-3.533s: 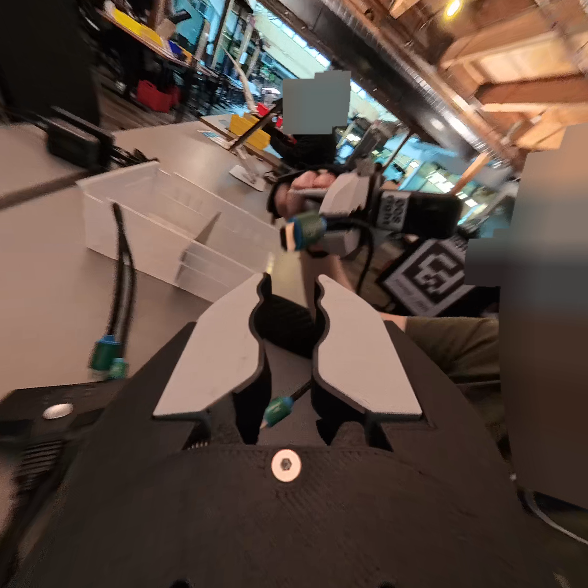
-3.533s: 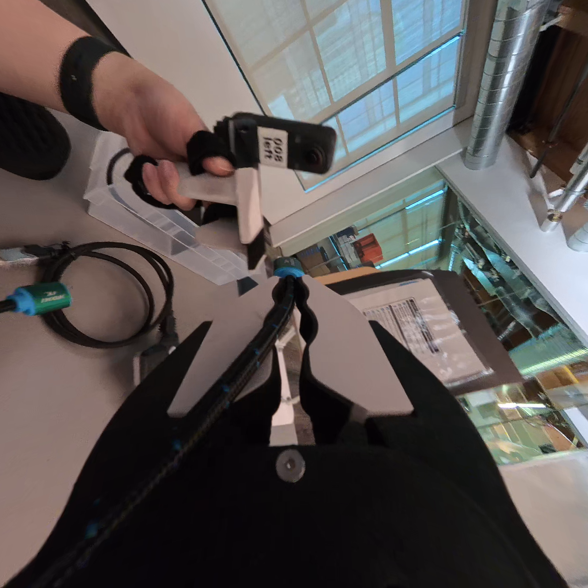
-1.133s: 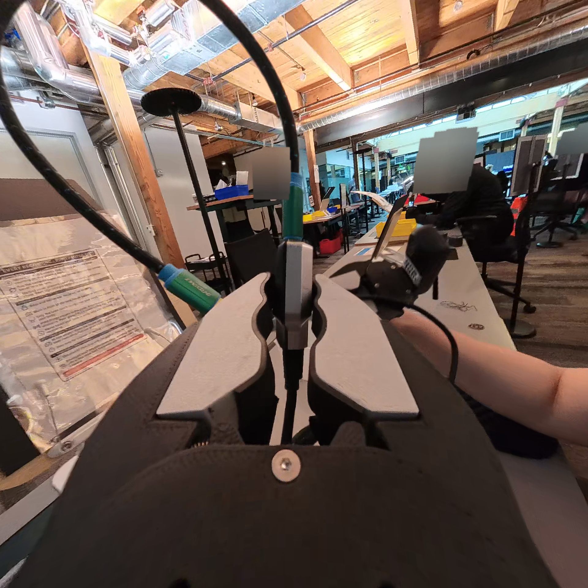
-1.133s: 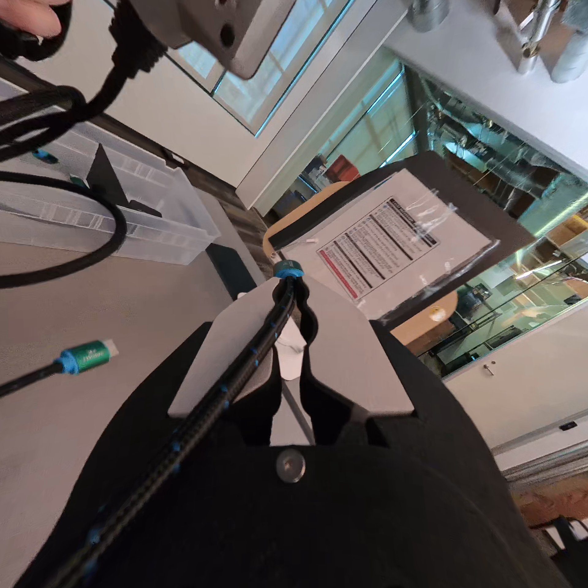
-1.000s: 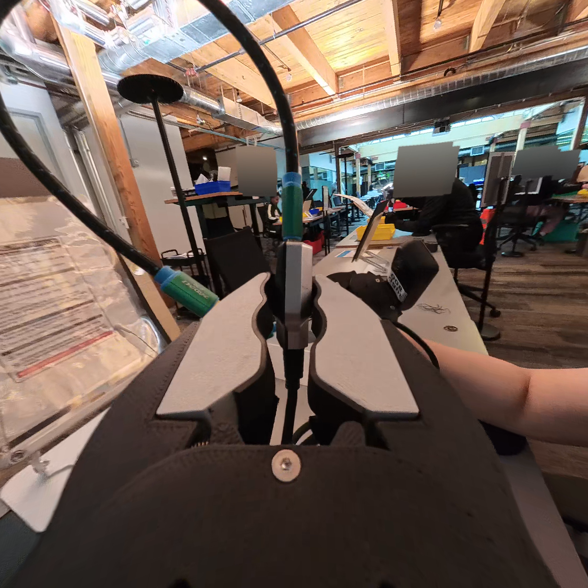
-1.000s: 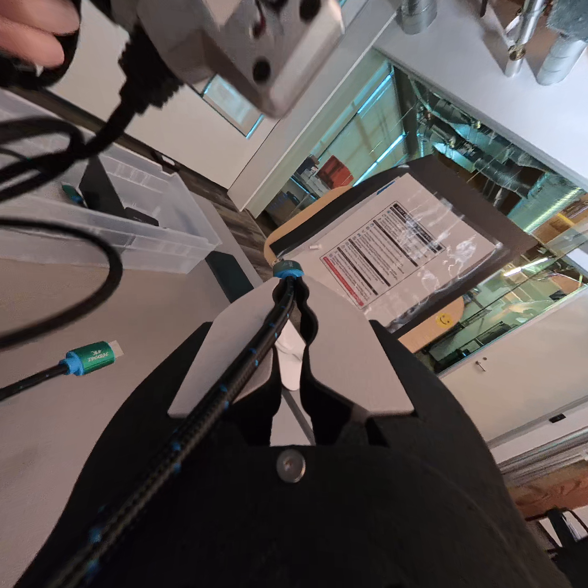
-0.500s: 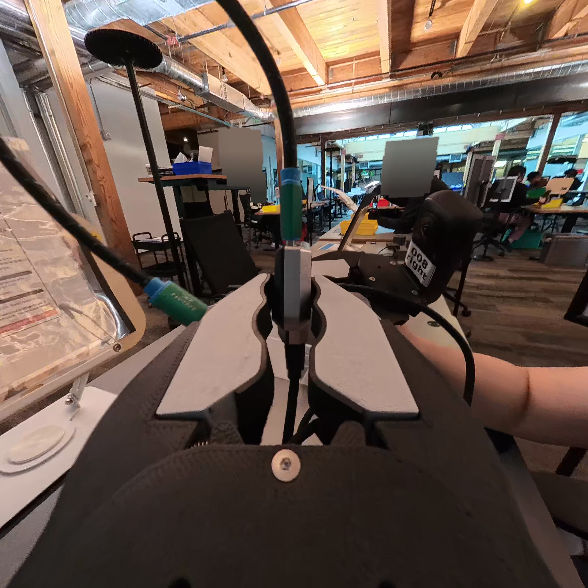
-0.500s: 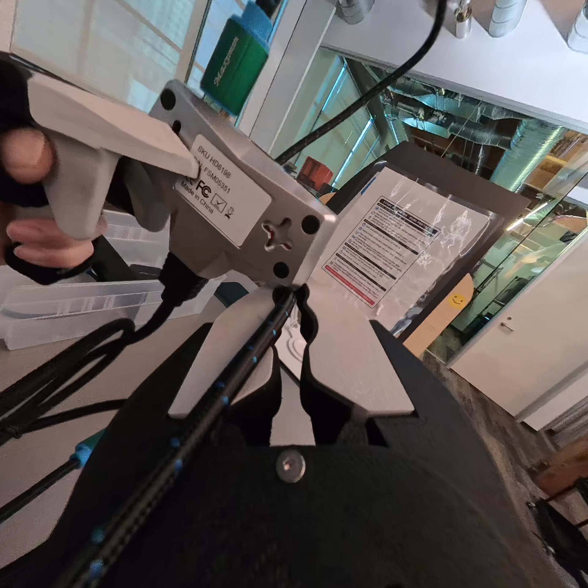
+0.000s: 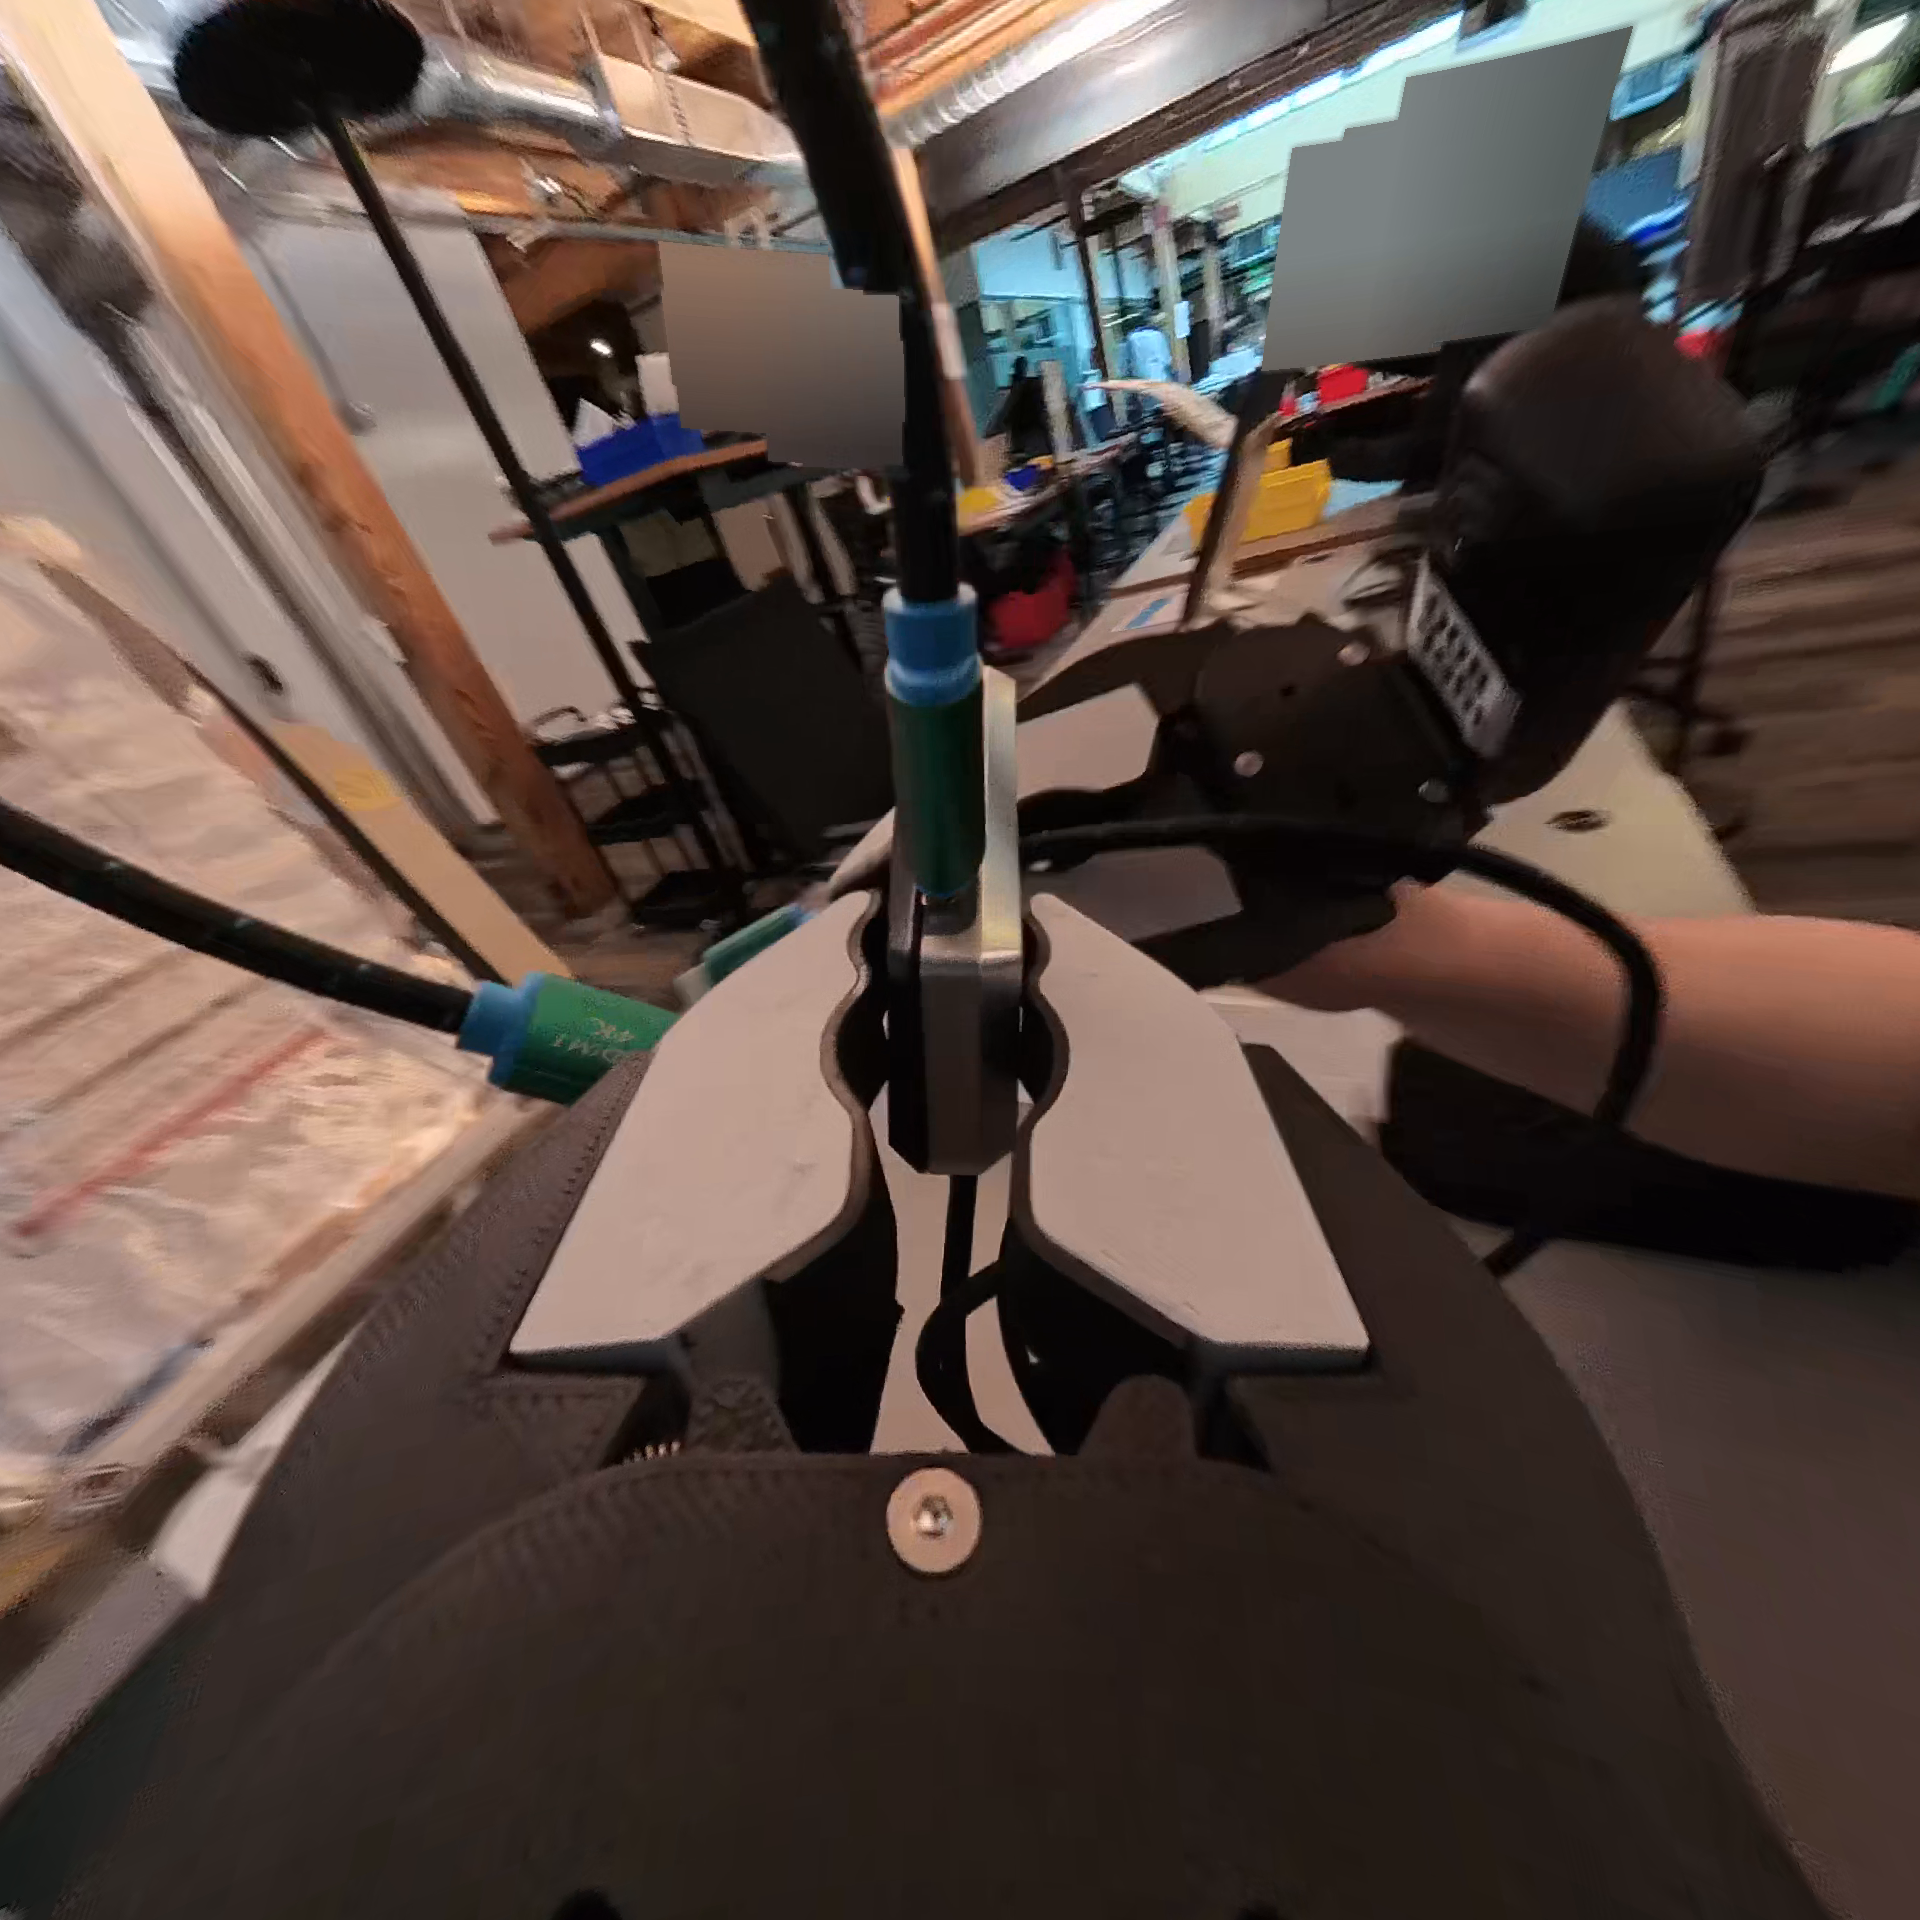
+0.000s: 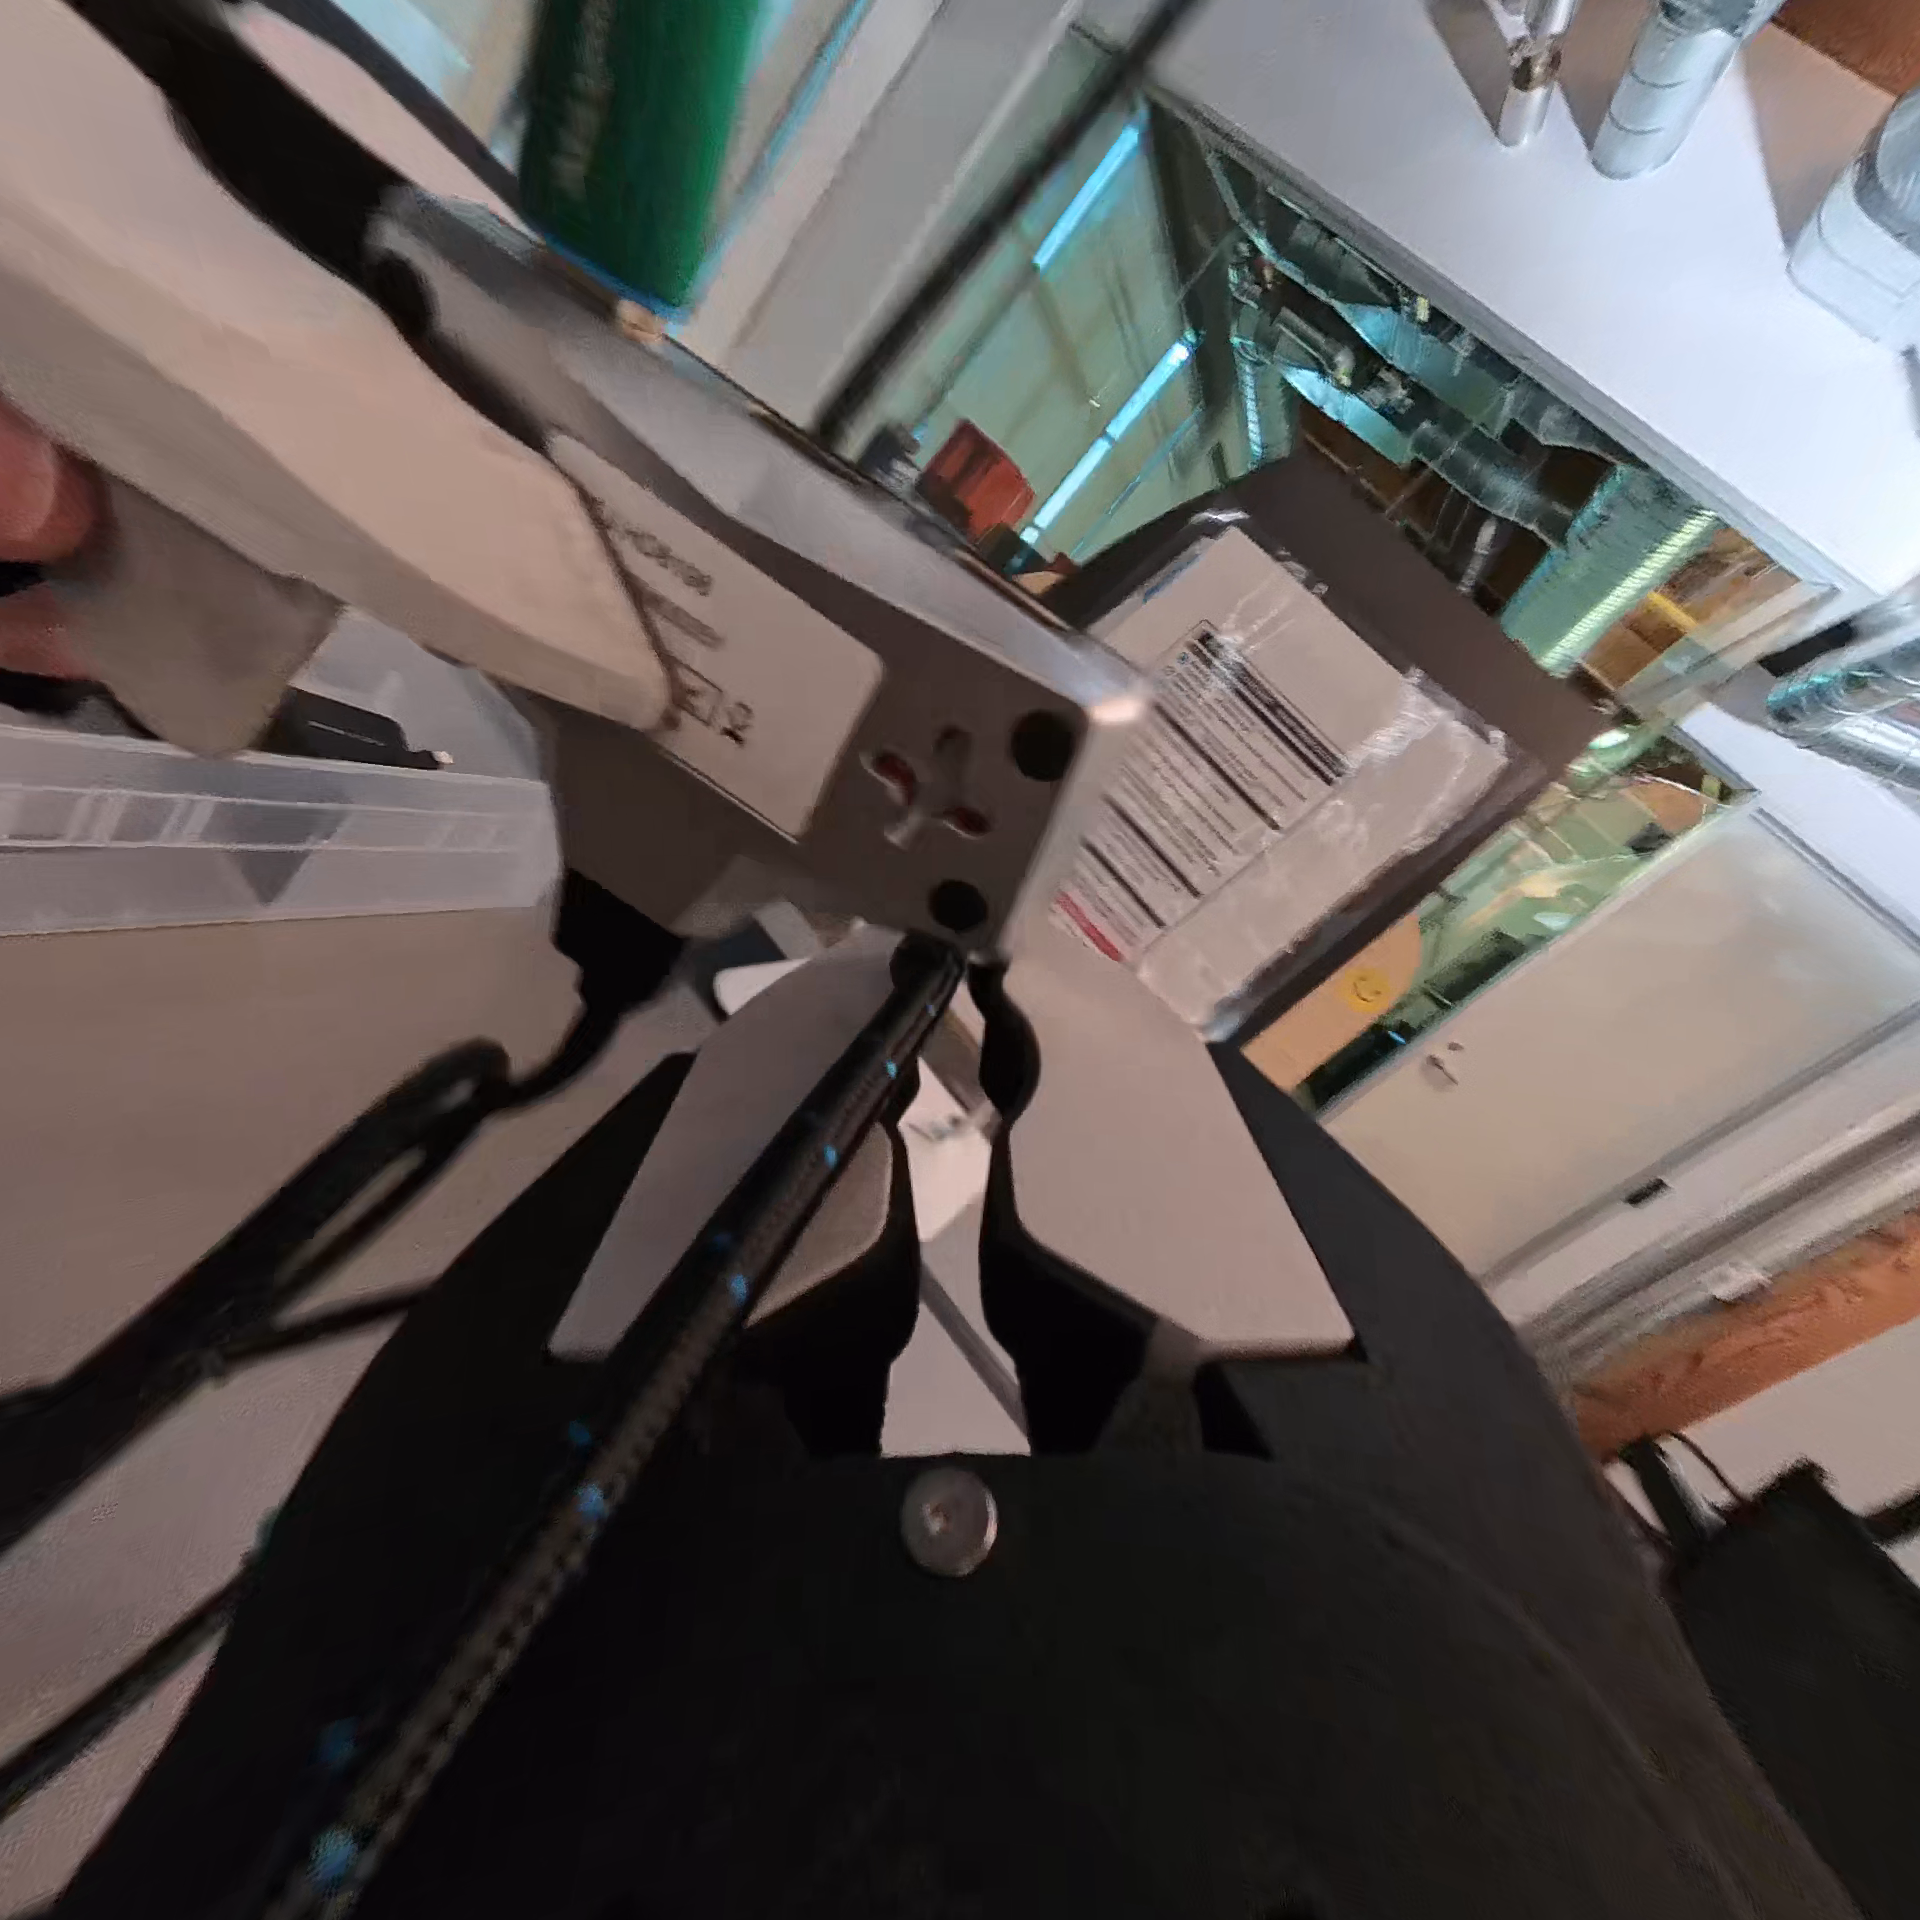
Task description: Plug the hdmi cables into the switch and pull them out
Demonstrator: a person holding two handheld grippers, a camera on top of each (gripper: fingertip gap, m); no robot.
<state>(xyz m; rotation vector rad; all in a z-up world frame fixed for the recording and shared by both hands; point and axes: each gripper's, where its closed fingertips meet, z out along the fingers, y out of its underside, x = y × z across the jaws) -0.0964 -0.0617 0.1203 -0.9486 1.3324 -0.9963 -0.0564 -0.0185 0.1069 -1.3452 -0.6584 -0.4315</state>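
At frame centre in the left wrist view, the left gripper [image 9: 951, 1023] pinches the flat silver metal HDMI switch box [image 9: 964, 1039] edge-on and upright. A green-shelled HDMI plug with a blue collar [image 9: 932, 771] sits in its top edge; another green plug [image 9: 569, 1036] hangs loose at left.

Right wrist view, centre: the right gripper [image 10: 940, 961] is pressed onto a black braided cable with blue flecks [image 10: 821, 1138], tips right under the switch's lower edge; plug hidden. Judgement: square the plug to the port, push straight, brace the switch firmly.

Bright daylight from the windows [image 10: 1091, 343]; motion blur smearing both views, worst at left edges; strong fisheye bending at borders.
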